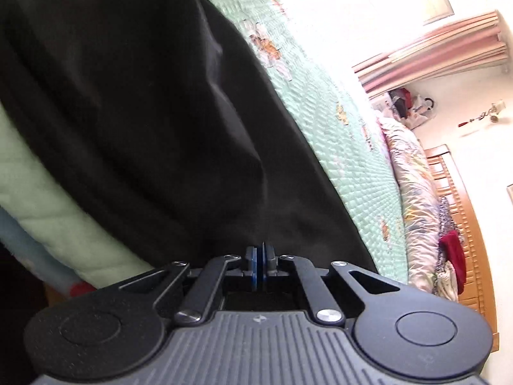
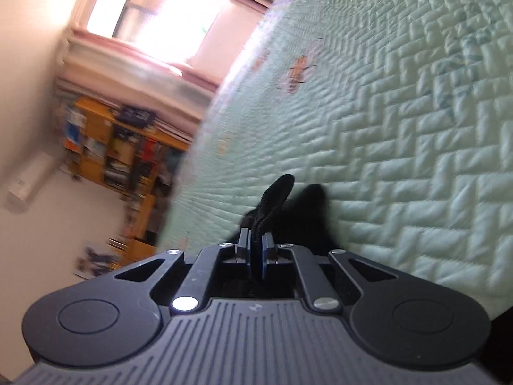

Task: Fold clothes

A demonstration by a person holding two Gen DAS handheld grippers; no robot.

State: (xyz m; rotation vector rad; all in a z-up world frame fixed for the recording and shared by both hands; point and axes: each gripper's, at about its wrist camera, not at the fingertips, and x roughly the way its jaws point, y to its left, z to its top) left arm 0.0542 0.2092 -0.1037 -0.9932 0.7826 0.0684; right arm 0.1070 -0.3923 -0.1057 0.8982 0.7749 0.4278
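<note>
Black cloth garment (image 1: 134, 122) drapes over the mint-green quilted bed (image 1: 349, 147), both tongs, left (image 1: 259, 264) and right (image 2: 256, 250), clamped on its edges at six o'clock, likely to spread it for folding.

I see strong daylight in both views; in the right wrist view the window (image 2: 166, 9) at the upper left of the frame is blown out to white, and its frame glows pink. In the left wrist view the upper right of the frame is washed out the same way, so the wall (image 1: 368, 16) there loses all detail; the black garment (image 1: 128, 112) in the upper left reads as a near-featureless dark mass, with only faint folds. Motion blur smears the shelves (image 2: 121, 147) at the left of the right wrist view; the quilt (image 2: 400, 128) there is softened too. Fisheye distortion bends straight edges into curves near the borders; the gripper bodies at the bottom stay sharp.
</note>
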